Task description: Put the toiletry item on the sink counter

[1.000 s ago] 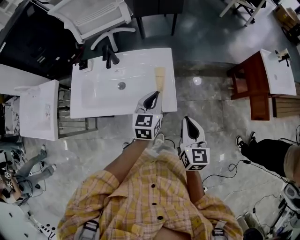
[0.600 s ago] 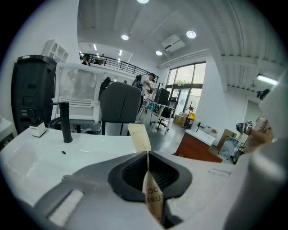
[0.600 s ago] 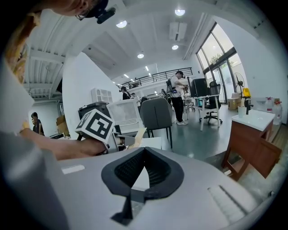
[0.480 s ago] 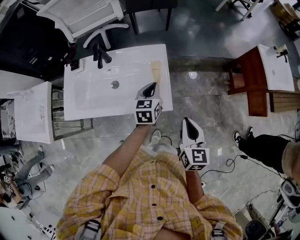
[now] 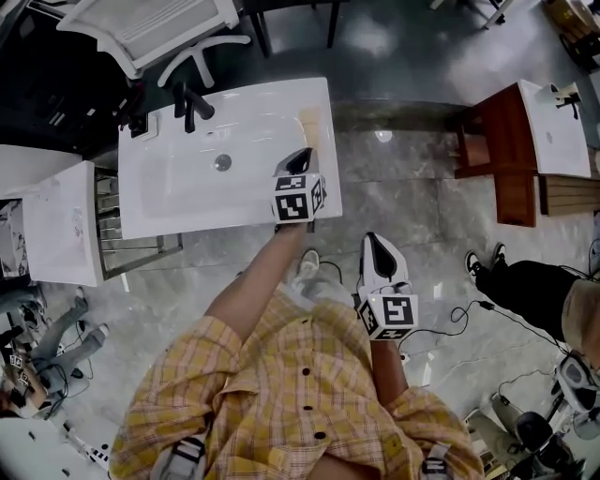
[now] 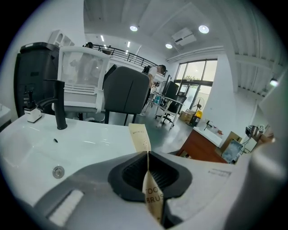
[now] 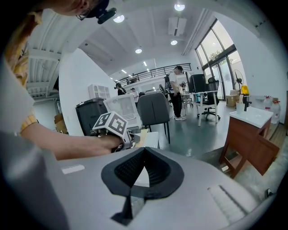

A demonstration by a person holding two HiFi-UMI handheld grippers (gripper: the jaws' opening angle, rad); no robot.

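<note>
Sticking out ahead of the left gripper (image 5: 300, 159), a tan toothbrush packet (image 6: 140, 136) is clamped edge-on between its 2 jaws. Its far end reaches over the white sink tabletop (image 5: 187, 214), to the right of the black faucet (image 5: 190, 101), past the basin (image 5: 187, 178). The right gripper (image 5: 379, 246) hangs over the grey floor (image 5: 403, 187), farther from the faucet, with its jaws closed on nothing.

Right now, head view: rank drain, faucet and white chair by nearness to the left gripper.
1. Drain, left of the left gripper.
2. Faucet, at the sink's back edge.
3. White chair, beyond the sink.
</note>
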